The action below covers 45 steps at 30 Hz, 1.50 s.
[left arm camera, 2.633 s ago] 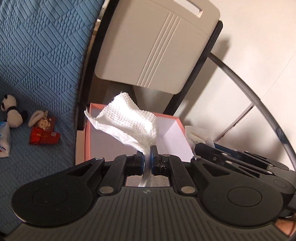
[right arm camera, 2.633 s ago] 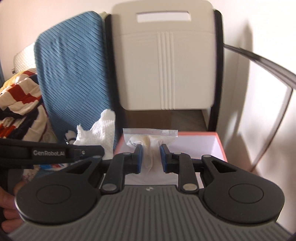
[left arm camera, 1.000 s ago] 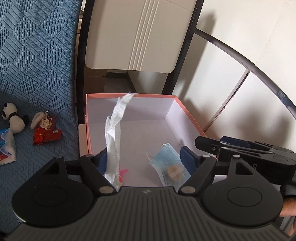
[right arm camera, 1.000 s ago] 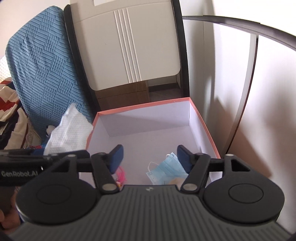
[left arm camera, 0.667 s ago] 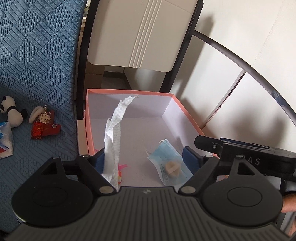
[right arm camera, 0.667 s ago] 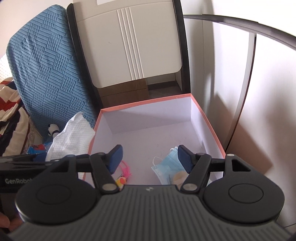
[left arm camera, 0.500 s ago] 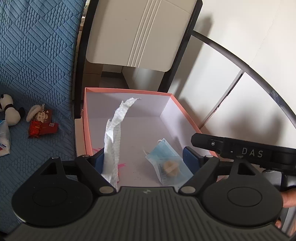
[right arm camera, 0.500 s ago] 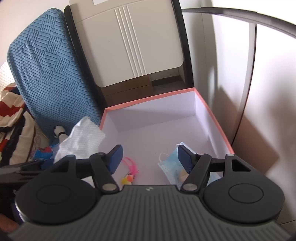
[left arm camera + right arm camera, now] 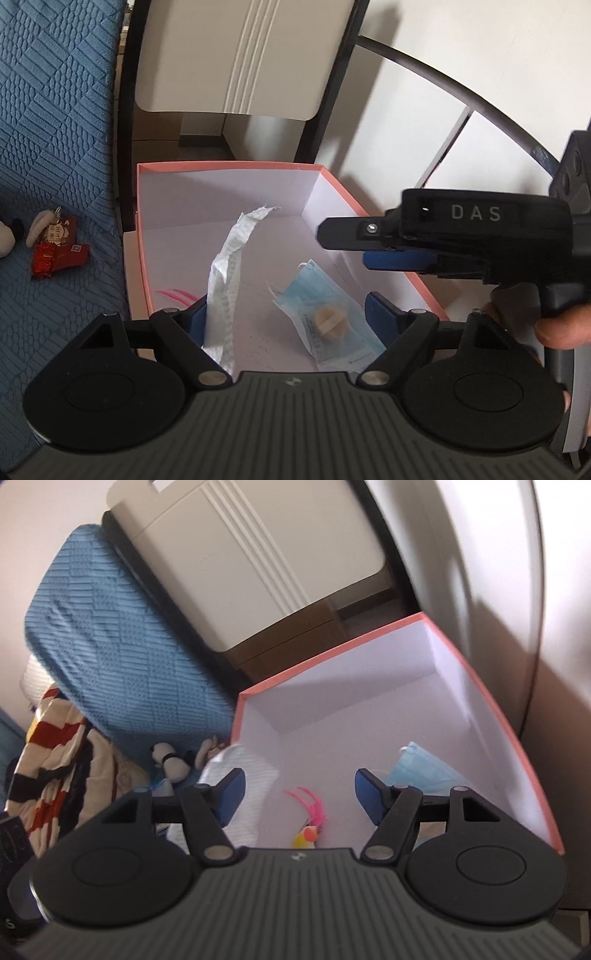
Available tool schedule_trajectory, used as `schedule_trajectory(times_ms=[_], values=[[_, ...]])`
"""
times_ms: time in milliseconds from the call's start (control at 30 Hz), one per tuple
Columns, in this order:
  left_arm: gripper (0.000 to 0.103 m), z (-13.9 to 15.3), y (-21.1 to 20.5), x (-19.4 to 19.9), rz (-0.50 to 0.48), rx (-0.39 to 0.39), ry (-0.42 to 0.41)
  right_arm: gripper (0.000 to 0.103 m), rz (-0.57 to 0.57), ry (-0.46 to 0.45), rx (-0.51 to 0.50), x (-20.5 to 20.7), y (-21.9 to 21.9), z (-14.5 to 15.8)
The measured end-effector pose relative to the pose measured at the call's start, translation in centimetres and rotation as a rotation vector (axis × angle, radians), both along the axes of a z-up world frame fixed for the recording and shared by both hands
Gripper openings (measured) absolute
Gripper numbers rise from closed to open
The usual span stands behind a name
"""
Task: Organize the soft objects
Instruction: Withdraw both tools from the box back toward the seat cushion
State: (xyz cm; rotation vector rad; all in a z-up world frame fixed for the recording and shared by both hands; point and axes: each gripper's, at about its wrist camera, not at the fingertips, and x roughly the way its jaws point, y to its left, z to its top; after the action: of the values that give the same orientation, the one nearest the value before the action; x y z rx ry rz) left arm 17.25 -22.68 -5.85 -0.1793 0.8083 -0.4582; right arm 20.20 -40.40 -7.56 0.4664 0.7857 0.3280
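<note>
Soft objects: two packed, at least three left out, by my judgement; task partly done.
My left gripper: jaws spread wide, gripping nothing; it hovers over the near end of the box.
White cloth: clings to the inner face of my left gripper's left finger and trails into the box; released but not lying flat, so I judge the drop unfinished.
My right gripper: jaws wide apart, empty, over the box's near edge.
Blue face mask: flat on the box floor, near right side, in its clear wrapper.
Pink feathered toy: on the box floor, near left; only partly visible.
Pink-rimmed box: open; far half of the floor bare, room remains.
Red packet: on the blue quilt, left of the box, not yet packed.
Panda plush: on the quilt beside the box, not yet packed.
Striped fabric: farther left; whether it belongs to the task I cannot tell.
</note>
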Motion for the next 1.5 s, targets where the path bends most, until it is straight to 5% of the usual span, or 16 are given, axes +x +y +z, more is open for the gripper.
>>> schedule_trajectory(times_ms=[100, 233, 500, 600, 667, 767, 1267, 1500], values=[[0.087, -0.3, -0.6, 0.1, -0.029, 0.015, -0.01, 0.069, 0.052, 0.02, 0.042, 0.7, 0.1, -0.8], [0.087, -0.8, -1.1, 0.4, -0.071, 0.024, -0.011, 0.07, 0.097, 0.113, 0.232, 2.8, -1.0, -2.8], [0.087, -1.6, -2.8, 0.5, -0.149, 0.044, -0.034, 0.062, 0.185, 0.193, 0.274, 5.2, -0.5, -5.0], [0.087, -1.7, -3.4, 0.3, -0.176, 0.067, -0.052, 0.05, 0.199, 0.221, 0.292, 5.8, -0.4, -5.9], [0.087, -1.9, -3.5, 0.3, -0.179, 0.075, -0.056, 0.027, 0.199, 0.228, 0.294, 5.9, -0.4, -6.4], [0.087, -2.2, -3.4, 0.6, -0.164, 0.075, -0.047, 0.011, 0.176, 0.241, 0.296, 6.2, -0.7, -7.2], [0.087, -1.9, -0.6, 2.3, -0.046, 0.064, -0.035, 0.009, 0.055, 0.201, 0.04, 6.5, -3.4, -7.9], [0.087, -0.3, 0.6, 2.2, 0.002, 0.064, -0.068, 0.009, 0.078, 0.077, -0.041, 4.7, -2.2, -4.7]])
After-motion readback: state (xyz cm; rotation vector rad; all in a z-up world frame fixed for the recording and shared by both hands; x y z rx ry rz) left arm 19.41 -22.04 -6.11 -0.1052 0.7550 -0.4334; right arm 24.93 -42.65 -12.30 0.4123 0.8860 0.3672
